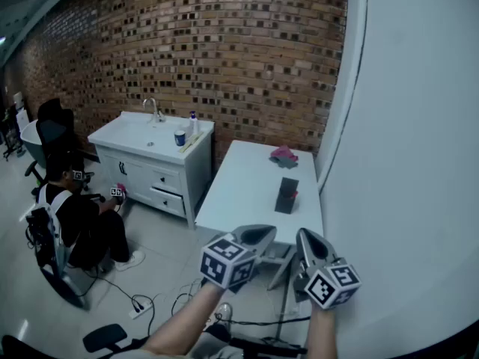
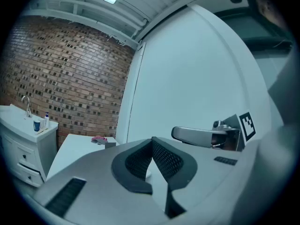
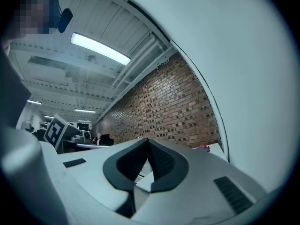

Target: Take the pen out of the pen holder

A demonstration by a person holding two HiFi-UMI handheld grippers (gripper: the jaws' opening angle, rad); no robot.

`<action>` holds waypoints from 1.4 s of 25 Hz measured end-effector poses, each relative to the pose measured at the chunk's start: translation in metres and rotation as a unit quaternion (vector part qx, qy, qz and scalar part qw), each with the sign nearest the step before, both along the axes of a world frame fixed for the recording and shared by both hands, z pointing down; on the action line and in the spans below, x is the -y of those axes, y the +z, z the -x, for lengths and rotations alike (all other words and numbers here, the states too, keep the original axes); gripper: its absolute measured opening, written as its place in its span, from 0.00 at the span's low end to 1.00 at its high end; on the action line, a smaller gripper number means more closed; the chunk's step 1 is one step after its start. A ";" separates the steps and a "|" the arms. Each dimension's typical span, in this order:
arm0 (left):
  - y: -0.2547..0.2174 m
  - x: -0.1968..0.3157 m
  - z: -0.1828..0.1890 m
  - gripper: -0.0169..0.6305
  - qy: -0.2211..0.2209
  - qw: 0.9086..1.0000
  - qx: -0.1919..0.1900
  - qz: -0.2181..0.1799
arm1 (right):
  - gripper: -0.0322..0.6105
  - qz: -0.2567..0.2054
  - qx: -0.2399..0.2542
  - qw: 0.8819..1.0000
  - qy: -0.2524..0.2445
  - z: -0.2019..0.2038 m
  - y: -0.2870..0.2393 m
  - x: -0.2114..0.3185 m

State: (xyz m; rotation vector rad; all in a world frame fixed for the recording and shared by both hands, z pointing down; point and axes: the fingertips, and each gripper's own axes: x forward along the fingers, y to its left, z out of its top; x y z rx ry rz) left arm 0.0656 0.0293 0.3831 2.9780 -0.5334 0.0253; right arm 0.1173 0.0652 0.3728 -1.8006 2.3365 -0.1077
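A dark, box-shaped pen holder [image 1: 287, 195] stands on the white table [image 1: 239, 193], towards its right side; a small reddish bit shows at its right edge, and I cannot make out a pen. In the left gripper view the pen holder [image 2: 110, 144] is a small grey block far ahead. Both grippers hang short of the table's near edge, level and side by side. My left gripper [image 1: 260, 235] [image 2: 151, 140] is shut with nothing in it. Beside it, my right gripper [image 1: 307, 239] [image 3: 147, 141] is also shut and empty.
A pink crumpled thing [image 1: 284, 154] [image 2: 98, 138] lies at the table's far end. Left of the table stands a white sink cabinet [image 1: 153, 163] with a blue cup [image 1: 179, 137]. A person [image 1: 75, 215] sits on the floor at left. A white wall [image 1: 404, 163] runs along the right; cables lie on the floor.
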 end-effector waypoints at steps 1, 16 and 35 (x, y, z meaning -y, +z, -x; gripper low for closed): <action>0.001 0.003 -0.001 0.03 0.002 1.000 0.004 0.003 | 0.05 0.000 0.001 1.000 0.001 -0.001 -0.001 0.004; 0.012 0.081 -0.030 0.03 0.017 1.000 0.012 0.022 | 0.05 0.019 -0.002 1.000 0.020 -0.030 0.009 0.081; 0.047 0.231 -0.081 0.03 0.051 0.996 0.040 0.054 | 0.05 0.076 0.000 0.995 0.067 -0.083 0.038 0.223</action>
